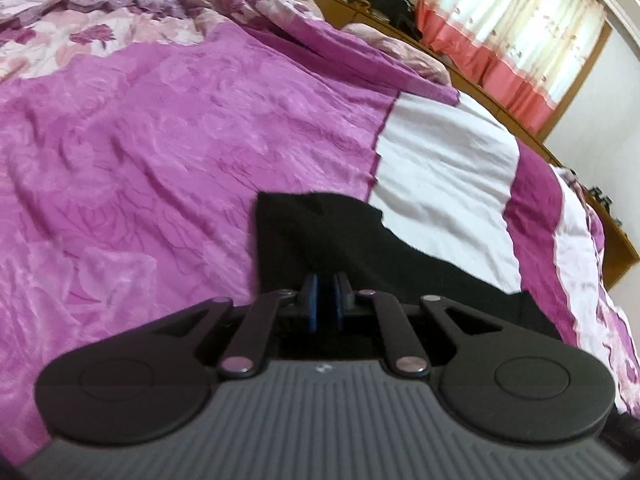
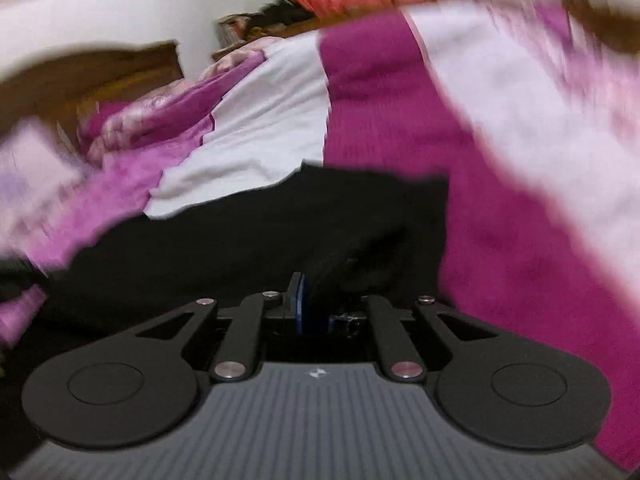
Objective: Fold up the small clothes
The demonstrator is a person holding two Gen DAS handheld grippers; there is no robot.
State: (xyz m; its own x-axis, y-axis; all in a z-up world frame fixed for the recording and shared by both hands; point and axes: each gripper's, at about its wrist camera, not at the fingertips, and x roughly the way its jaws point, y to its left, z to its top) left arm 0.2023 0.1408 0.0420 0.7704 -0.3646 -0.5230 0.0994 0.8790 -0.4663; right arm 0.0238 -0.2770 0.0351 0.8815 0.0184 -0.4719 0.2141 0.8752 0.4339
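Left wrist: my left tongs (image 1: 325, 280) nearly together, nipping the near edge of the black garment (image 1: 320, 232) | garment lies on the purple-and-white bedspread (image 1: 160, 120) | Right wrist, blurred: my right tongs (image 2: 320, 284) slightly apart, black garment (image 2: 240, 232) bunched between them, grip unclear | bedspread (image 2: 380, 120) beyond

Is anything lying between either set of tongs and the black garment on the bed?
Nothing visible does. The black garment lies directly ahead of the left tongs, nearly shut at its near edge. In the blurred right view, black cloth bunches right at the right tongs. Only the purple bedspread surrounds it.
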